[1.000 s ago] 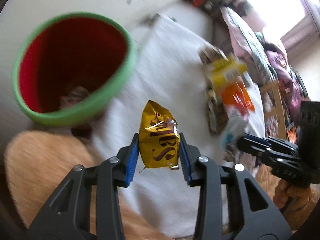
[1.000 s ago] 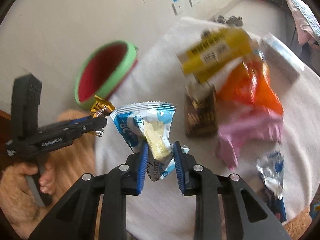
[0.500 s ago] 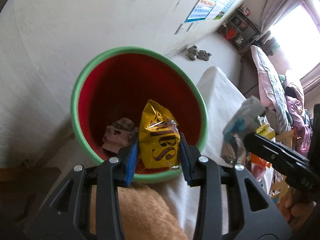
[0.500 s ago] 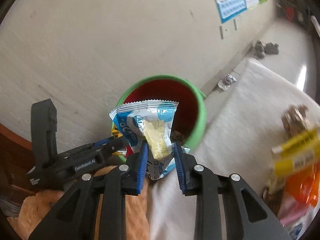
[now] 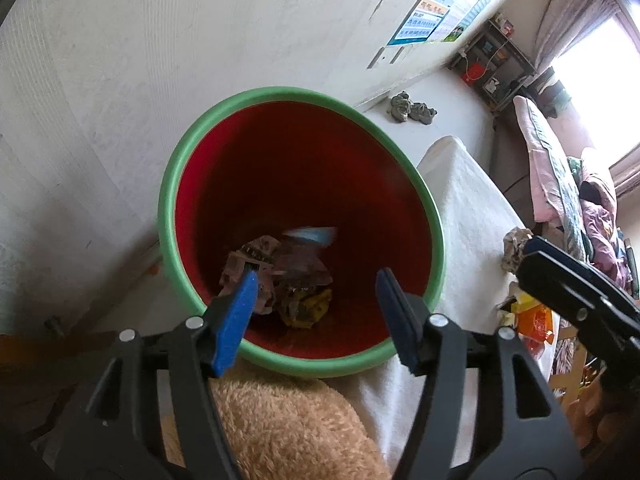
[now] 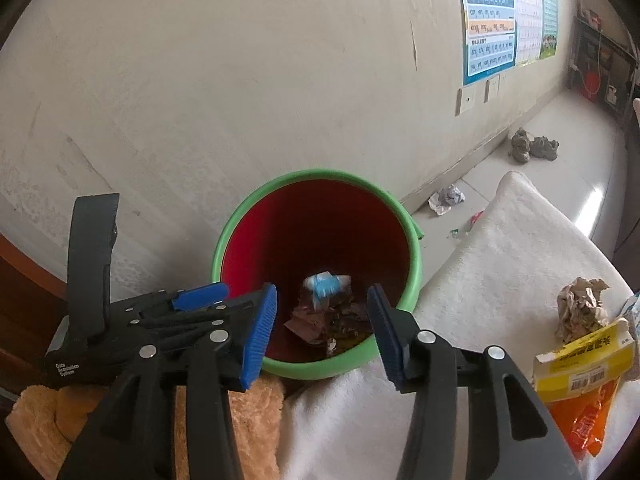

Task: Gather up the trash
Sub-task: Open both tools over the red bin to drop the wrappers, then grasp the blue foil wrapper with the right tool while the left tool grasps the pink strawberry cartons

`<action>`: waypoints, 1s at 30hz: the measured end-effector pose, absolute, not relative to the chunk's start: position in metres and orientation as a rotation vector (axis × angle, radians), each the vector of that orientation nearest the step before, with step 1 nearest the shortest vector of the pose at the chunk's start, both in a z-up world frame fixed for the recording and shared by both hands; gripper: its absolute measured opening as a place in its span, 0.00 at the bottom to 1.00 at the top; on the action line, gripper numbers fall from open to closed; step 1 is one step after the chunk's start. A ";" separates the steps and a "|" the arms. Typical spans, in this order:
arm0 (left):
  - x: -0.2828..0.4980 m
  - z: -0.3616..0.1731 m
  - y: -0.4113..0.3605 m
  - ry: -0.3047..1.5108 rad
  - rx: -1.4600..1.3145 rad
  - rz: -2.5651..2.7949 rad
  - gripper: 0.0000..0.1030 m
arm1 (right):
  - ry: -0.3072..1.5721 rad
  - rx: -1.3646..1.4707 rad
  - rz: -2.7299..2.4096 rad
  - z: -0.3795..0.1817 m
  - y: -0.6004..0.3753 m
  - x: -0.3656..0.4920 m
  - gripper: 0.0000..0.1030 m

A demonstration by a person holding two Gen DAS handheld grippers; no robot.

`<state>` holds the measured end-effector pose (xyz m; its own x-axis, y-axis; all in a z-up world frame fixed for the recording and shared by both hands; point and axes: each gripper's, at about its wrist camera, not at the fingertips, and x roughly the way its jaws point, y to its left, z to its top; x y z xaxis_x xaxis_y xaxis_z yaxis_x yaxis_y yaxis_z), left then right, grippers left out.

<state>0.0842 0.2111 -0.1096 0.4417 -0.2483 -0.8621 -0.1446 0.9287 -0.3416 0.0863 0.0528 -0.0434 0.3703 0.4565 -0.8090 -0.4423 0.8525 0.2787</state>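
A: Where do both grippers stand?
B: The left gripper (image 5: 316, 312) hangs over the green-rimmed red bin (image 5: 434, 236), fingers spread wide with nothing between them. The right gripper (image 6: 322, 330) sits over the same bin (image 6: 416, 276), fingers wide too and bare.

A: And the trash?
B: At the bin's bottom: a yellow snack wrapper (image 5: 310, 308) at 6 o'clock, a blue-and-white packet (image 6: 326, 284), blurred, at 12 o'clock of the heap, and brownish wrappers (image 5: 250, 266) to 9 o'clock.

A: Anything outside the bin?
B: On the white cloth (image 6: 508, 248), at 3 o'clock of the bin, lie a crumpled paper ball (image 6: 582, 308), a yellow box (image 6: 586, 364) and an orange bag (image 6: 588, 416) beneath it.
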 end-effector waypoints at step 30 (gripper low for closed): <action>0.015 -0.119 -0.038 1.322 -0.051 -0.609 0.57 | 1.326 0.350 -0.042 -0.144 -0.276 -0.082 0.36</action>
<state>0.0154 -0.0380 -0.1195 0.1150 -0.4437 -0.8888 0.3869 0.8440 -0.3713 -0.0818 -0.2760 -0.1437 0.2500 0.1678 -0.9536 0.2281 0.9469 0.2264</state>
